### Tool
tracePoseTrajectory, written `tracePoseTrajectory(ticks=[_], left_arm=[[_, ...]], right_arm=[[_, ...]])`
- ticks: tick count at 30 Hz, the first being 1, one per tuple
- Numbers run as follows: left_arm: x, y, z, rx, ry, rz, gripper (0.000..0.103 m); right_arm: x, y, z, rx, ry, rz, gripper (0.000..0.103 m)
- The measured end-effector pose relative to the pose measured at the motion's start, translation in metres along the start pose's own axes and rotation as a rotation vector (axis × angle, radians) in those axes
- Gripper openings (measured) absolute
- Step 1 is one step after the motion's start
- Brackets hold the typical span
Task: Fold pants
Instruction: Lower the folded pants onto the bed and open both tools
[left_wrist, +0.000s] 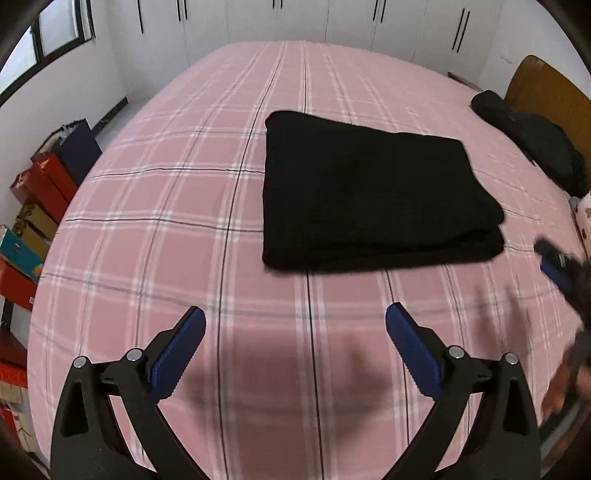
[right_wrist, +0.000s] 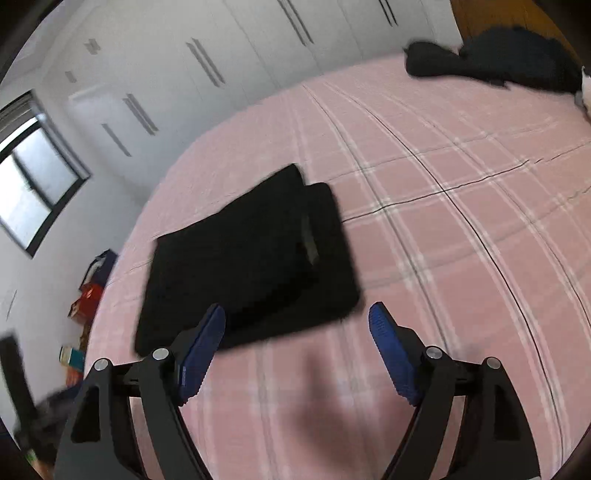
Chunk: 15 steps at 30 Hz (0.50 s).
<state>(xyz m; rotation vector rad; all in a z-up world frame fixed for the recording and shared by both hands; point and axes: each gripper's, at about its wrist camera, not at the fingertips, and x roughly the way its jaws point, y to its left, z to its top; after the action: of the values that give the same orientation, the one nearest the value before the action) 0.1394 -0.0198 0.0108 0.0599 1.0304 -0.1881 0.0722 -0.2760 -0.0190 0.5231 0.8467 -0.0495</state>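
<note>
Left wrist view: we find the pants (left_wrist: 373, 195) lying as a compact black rectangle on the pink plaid bed (left_wrist: 177, 229), in stacked layers with a doubled edge at the near right. The left gripper (left_wrist: 295, 332) stands with its jaws wide apart and nothing between them, over bare sheet short of the near edge of the pants. In the right wrist view the right gripper (right_wrist: 297, 328) is likewise spread and empty, with its left finger overlapping the near edge of the pants in the picture; we cannot tell whether it touches.

We judge the fold to be essentially complete. Risks noted:

- The upper layer sits offset from the lower at the far corner in the right wrist view. A finger brushing the near edge could drag that layer further and open the stack.
- Blur in the right wrist view suggests a fast-moving hand; a quick pass close to the cloth could snag it.
- A second dark garment (left_wrist: 532, 144) lies by the headboard (left_wrist: 543, 85), well apart from the pants; any later move of the stack toward it could mix the two.
- Loose bedding under the pants may shift if pressed.
</note>
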Motion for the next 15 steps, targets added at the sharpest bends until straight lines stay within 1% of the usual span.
tracePoseTrajectory(ticks=[1, 3, 4, 5, 6, 7, 8, 9, 10, 11, 12, 13, 14, 15], left_arm=[[0.006, 0.0, 0.002, -0.003, -0.001, 0.008, 0.096], [0.012, -0.001, 0.004, 0.001, -0.014, 0.018, 0.096], [0.014, -0.002, 0.004, 0.004, -0.022, 0.025, 0.096], [0.016, -0.003, 0.003, 0.012, -0.022, 0.033, 0.096], [0.017, -0.004, 0.001, 0.02, -0.018, 0.034, 0.096], [0.018, -0.005, -0.001, 0.029, -0.013, 0.029, 0.096], [0.018, -0.006, -0.003, 0.034, -0.011, 0.026, 0.096], [0.017, -0.006, -0.006, 0.039, -0.01, 0.027, 0.096], [0.016, -0.006, -0.007, 0.044, -0.01, 0.03, 0.096], [0.015, -0.007, -0.01, 0.05, -0.013, 0.035, 0.096], [0.014, -0.007, -0.013, 0.052, -0.017, 0.039, 0.096], [0.013, -0.008, -0.015, 0.056, -0.017, 0.046, 0.096], [0.013, -0.008, -0.017, 0.058, -0.014, 0.055, 0.096], [0.012, -0.009, -0.019, 0.06, -0.012, 0.065, 0.096]], right_arm=[[0.019, -0.004, 0.008, 0.017, 0.043, 0.021, 0.079], [0.049, -0.008, 0.013, 0.023, 0.112, 0.013, 0.078], [0.063, -0.009, 0.011, 0.017, 0.143, 0.016, 0.064], [0.071, -0.009, 0.007, 0.012, 0.161, 0.039, 0.052], [0.071, -0.007, 0.003, 0.005, 0.156, 0.059, 0.042], [0.061, -0.003, 0.0, -0.015, 0.133, 0.073, 0.028], [0.049, 0.002, -0.004, -0.032, 0.115, 0.081, 0.024], [0.039, 0.003, -0.007, -0.035, 0.097, 0.089, 0.009], [0.027, 0.002, -0.011, -0.032, 0.069, 0.086, 0.002], [0.021, -0.002, -0.015, -0.026, 0.05, 0.088, 0.0], [0.02, -0.007, -0.019, -0.028, 0.038, 0.054, 0.001], [0.026, -0.014, -0.023, -0.041, 0.058, -0.051, 0.011], [0.027, -0.018, -0.027, -0.03, 0.086, -0.135, 0.011], [0.021, -0.019, -0.031, -0.007, 0.081, -0.135, 0.011]])
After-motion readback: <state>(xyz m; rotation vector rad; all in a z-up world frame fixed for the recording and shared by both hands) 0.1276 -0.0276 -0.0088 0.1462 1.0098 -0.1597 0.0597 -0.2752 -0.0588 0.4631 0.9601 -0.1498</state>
